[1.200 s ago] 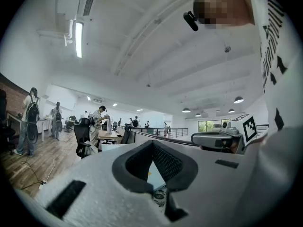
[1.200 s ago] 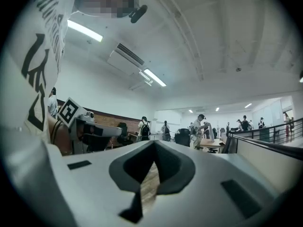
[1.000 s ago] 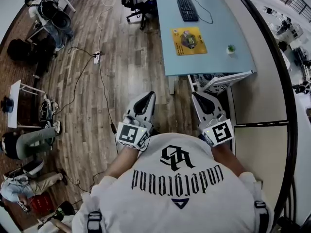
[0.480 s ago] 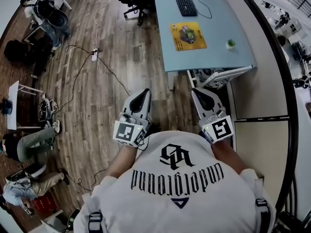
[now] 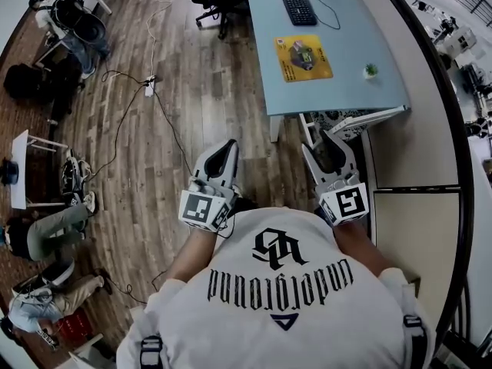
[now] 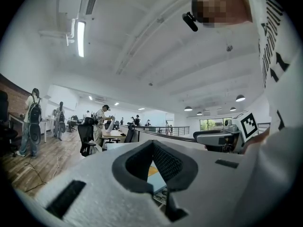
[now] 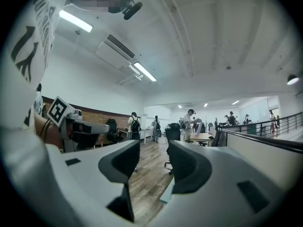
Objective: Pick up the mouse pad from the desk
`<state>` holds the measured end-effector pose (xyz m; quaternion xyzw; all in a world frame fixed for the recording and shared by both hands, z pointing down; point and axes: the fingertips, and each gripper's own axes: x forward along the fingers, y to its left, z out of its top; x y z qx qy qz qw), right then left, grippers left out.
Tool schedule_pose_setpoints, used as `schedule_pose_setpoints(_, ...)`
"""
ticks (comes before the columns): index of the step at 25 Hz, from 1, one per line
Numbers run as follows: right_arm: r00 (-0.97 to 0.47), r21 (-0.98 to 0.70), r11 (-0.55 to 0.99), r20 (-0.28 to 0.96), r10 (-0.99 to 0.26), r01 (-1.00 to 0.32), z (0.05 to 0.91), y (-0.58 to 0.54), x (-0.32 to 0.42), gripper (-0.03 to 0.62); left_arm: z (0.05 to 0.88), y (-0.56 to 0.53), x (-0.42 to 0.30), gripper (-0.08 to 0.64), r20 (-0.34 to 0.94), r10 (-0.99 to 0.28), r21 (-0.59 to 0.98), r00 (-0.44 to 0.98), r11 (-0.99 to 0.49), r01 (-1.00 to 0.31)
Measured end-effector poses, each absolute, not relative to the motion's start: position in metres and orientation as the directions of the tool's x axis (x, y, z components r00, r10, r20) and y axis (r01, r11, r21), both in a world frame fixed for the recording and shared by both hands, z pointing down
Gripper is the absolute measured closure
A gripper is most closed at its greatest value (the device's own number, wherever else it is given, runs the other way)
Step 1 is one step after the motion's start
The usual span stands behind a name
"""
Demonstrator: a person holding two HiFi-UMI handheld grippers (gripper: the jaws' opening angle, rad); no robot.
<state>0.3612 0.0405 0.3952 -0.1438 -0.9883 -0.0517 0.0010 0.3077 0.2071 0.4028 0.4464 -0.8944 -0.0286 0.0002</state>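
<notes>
Jaws of left gripper closed, empty. Yellow mouse pad, maybe a mouse on it, lies on blue worktop well ahead of both. Jaws of right gripper apart, just been opening, nothing between.

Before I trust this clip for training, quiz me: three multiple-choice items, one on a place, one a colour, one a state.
1. The mouse pad lies: A on a chair; B on the blue desk; C between a gripper's jaws.
2. The pad is: A yellow; B red; C black.
3. The right gripper holds its jaws: A shut on the pad; B shut on a cable; C apart, empty.
B: it lies flat on the desk by the keyboard.
A: its surface is mostly yellow.
C: only floor shows between the jaws, which have just been opening.
</notes>
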Motion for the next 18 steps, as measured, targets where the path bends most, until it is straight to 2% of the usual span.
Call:
schedule_pose_setpoints(3,-0.963,0.091,0.959,0.025,0.267,0.269,0.399,0.050,0.346,0.335,0.405,0.220,0.293,0.552,-0.022,-0.803,0.053,-0.596,0.594,-0.803)
schedule_pose_setpoints(7,-0.966,0.072,0.964,0.040,0.255,0.257,0.403,0.068,0.324,0.276,0.408,0.238,0.272,0.552,-0.012,-0.806,0.064,-0.592,0.590,-0.805)
schedule_pose_setpoints(18,-0.971,0.092,0.968,0.071,0.227,0.233,0.397,0.130,0.265,0.256,0.403,0.297,0.204,0.552,-0.023,-0.827,0.093,-0.561,0.557,-0.825)
